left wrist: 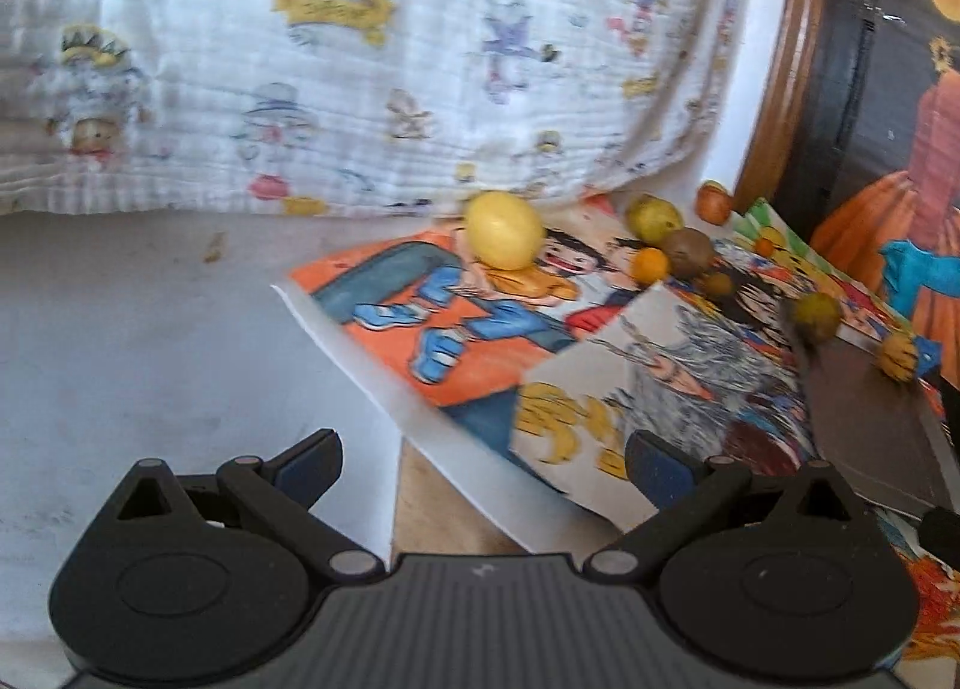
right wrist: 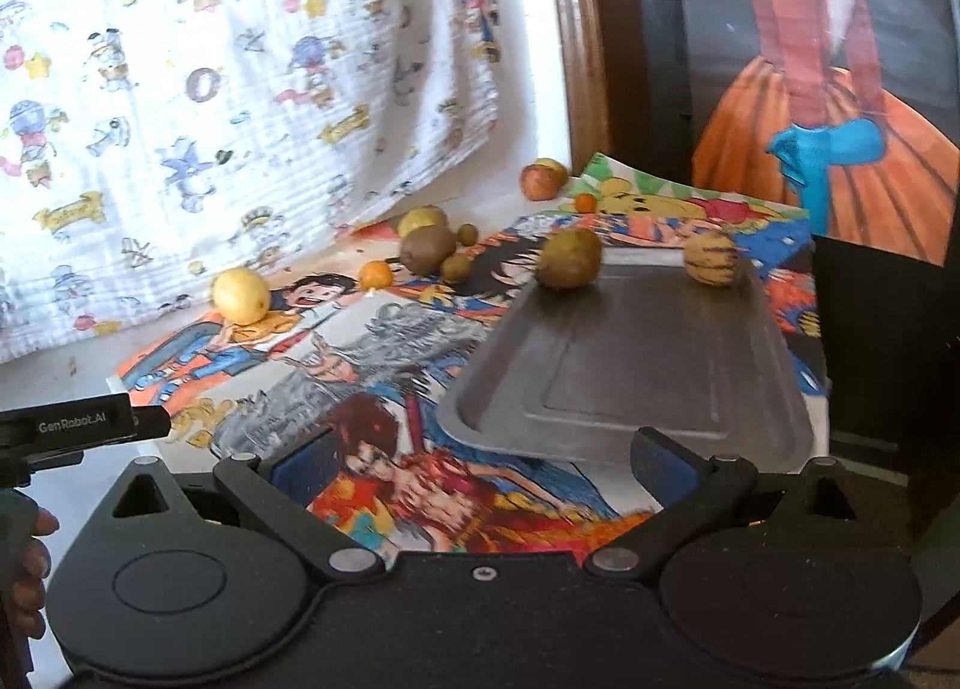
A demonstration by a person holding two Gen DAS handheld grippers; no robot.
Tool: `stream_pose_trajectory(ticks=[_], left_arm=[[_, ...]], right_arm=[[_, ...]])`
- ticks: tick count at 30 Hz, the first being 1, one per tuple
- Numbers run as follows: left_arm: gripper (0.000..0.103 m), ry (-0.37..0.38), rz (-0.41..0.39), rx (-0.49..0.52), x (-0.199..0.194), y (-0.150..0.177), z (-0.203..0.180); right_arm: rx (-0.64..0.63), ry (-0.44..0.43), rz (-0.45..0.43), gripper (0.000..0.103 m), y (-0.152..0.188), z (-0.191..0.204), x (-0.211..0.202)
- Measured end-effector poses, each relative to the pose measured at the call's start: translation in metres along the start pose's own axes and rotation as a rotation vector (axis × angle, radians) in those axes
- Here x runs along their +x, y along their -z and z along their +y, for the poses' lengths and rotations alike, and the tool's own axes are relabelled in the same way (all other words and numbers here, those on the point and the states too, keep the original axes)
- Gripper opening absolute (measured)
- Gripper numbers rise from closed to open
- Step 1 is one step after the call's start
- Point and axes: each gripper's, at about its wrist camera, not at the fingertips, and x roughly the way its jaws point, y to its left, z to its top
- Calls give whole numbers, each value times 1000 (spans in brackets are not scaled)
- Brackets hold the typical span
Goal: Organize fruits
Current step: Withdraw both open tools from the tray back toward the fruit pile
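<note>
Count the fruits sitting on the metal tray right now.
2. On the metal tray, a brownish-green round fruit sits at the far left corner and a yellowish striped fruit at the far right edge. The other fruits lie off it, on the drawings.

My tools are black with blue pads (right wrist: pixel 303 464). The tray (right wrist: pixel 630 365) is dull grey, carrying a brown-green fruit (right wrist: pixel 568 258) and a yellow, dark-striped one (right wrist: pixel 710 258). A pale yellow lemon (left wrist: pixel 505 230) sits on bright orange-and-blue cartoon posters (left wrist: pixel 456 323), before a white cloth (left wrist: pixel 360 59) printed with small cartoon figures.
</note>
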Motion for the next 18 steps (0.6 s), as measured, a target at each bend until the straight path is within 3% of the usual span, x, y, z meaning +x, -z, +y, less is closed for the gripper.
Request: stream_pose_trajectory(ticks=[9, 14, 18], left_arm=[[103, -41, -23, -66, 7, -26, 18], [103, -49, -49, -73, 16, -48, 19], [103, -58, -69, -90, 20, -60, 22]], right_arm=[[-26, -74, -19, 102, -54, 24, 29], [53, -107, 6, 102, -90, 32, 57], [7, -132, -3, 102, -109, 46, 76]])
